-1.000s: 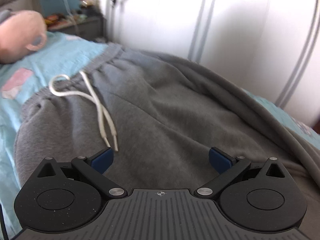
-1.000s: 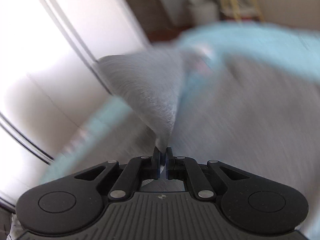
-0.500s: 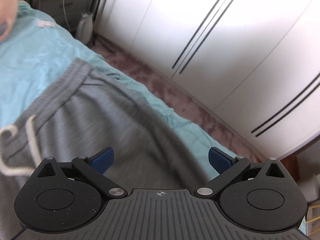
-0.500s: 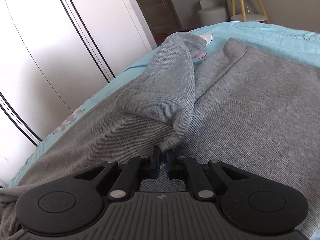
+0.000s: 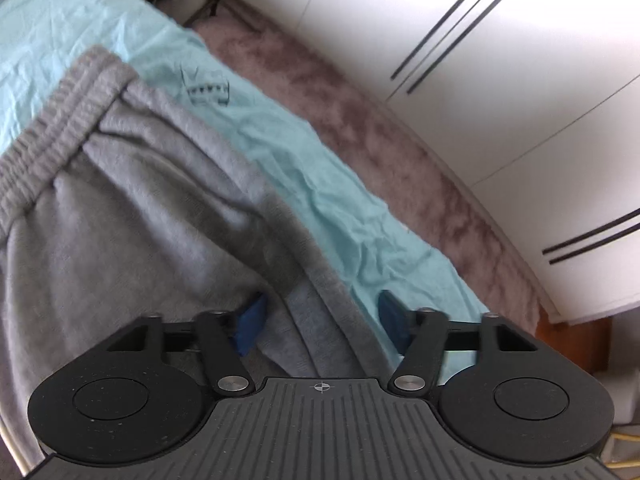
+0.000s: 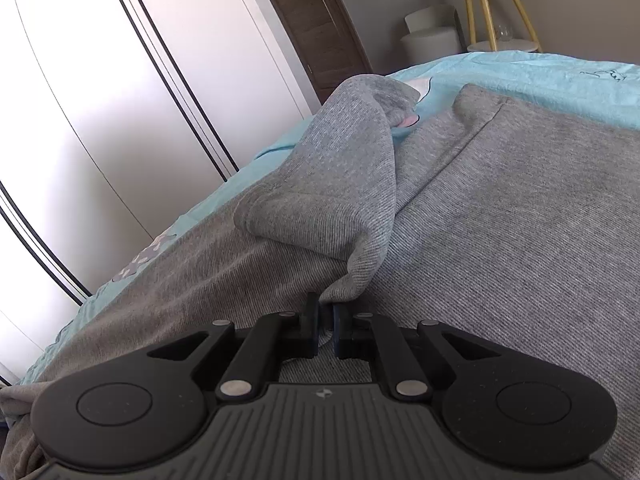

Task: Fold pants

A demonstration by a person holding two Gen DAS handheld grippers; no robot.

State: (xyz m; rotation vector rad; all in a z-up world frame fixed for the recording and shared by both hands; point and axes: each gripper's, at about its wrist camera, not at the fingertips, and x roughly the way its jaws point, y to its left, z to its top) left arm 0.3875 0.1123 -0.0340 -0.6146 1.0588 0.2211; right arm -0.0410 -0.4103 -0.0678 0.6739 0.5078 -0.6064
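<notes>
Left gripper (image 5: 318,318), jaws just closing but still apart, straddles the sweatpants' (image 5: 132,216) side edge running toward the waistband (image 5: 52,136) (right gripper (image 6: 326,326) clamped on leg fabric).

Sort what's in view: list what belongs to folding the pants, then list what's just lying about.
Job:
grey pants
left gripper, jaws just closing around the pants' edge
right gripper, shut on pants
turquoise bedsheet underneath

Lying about:
white wardrobe
side table
wooden door

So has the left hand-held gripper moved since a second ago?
Yes. The left hand-held gripper has swung from the drawstring area to the pants' side edge, nearer the white wardrobe. Its jaws have just been closing, fabric edge between them.
</notes>
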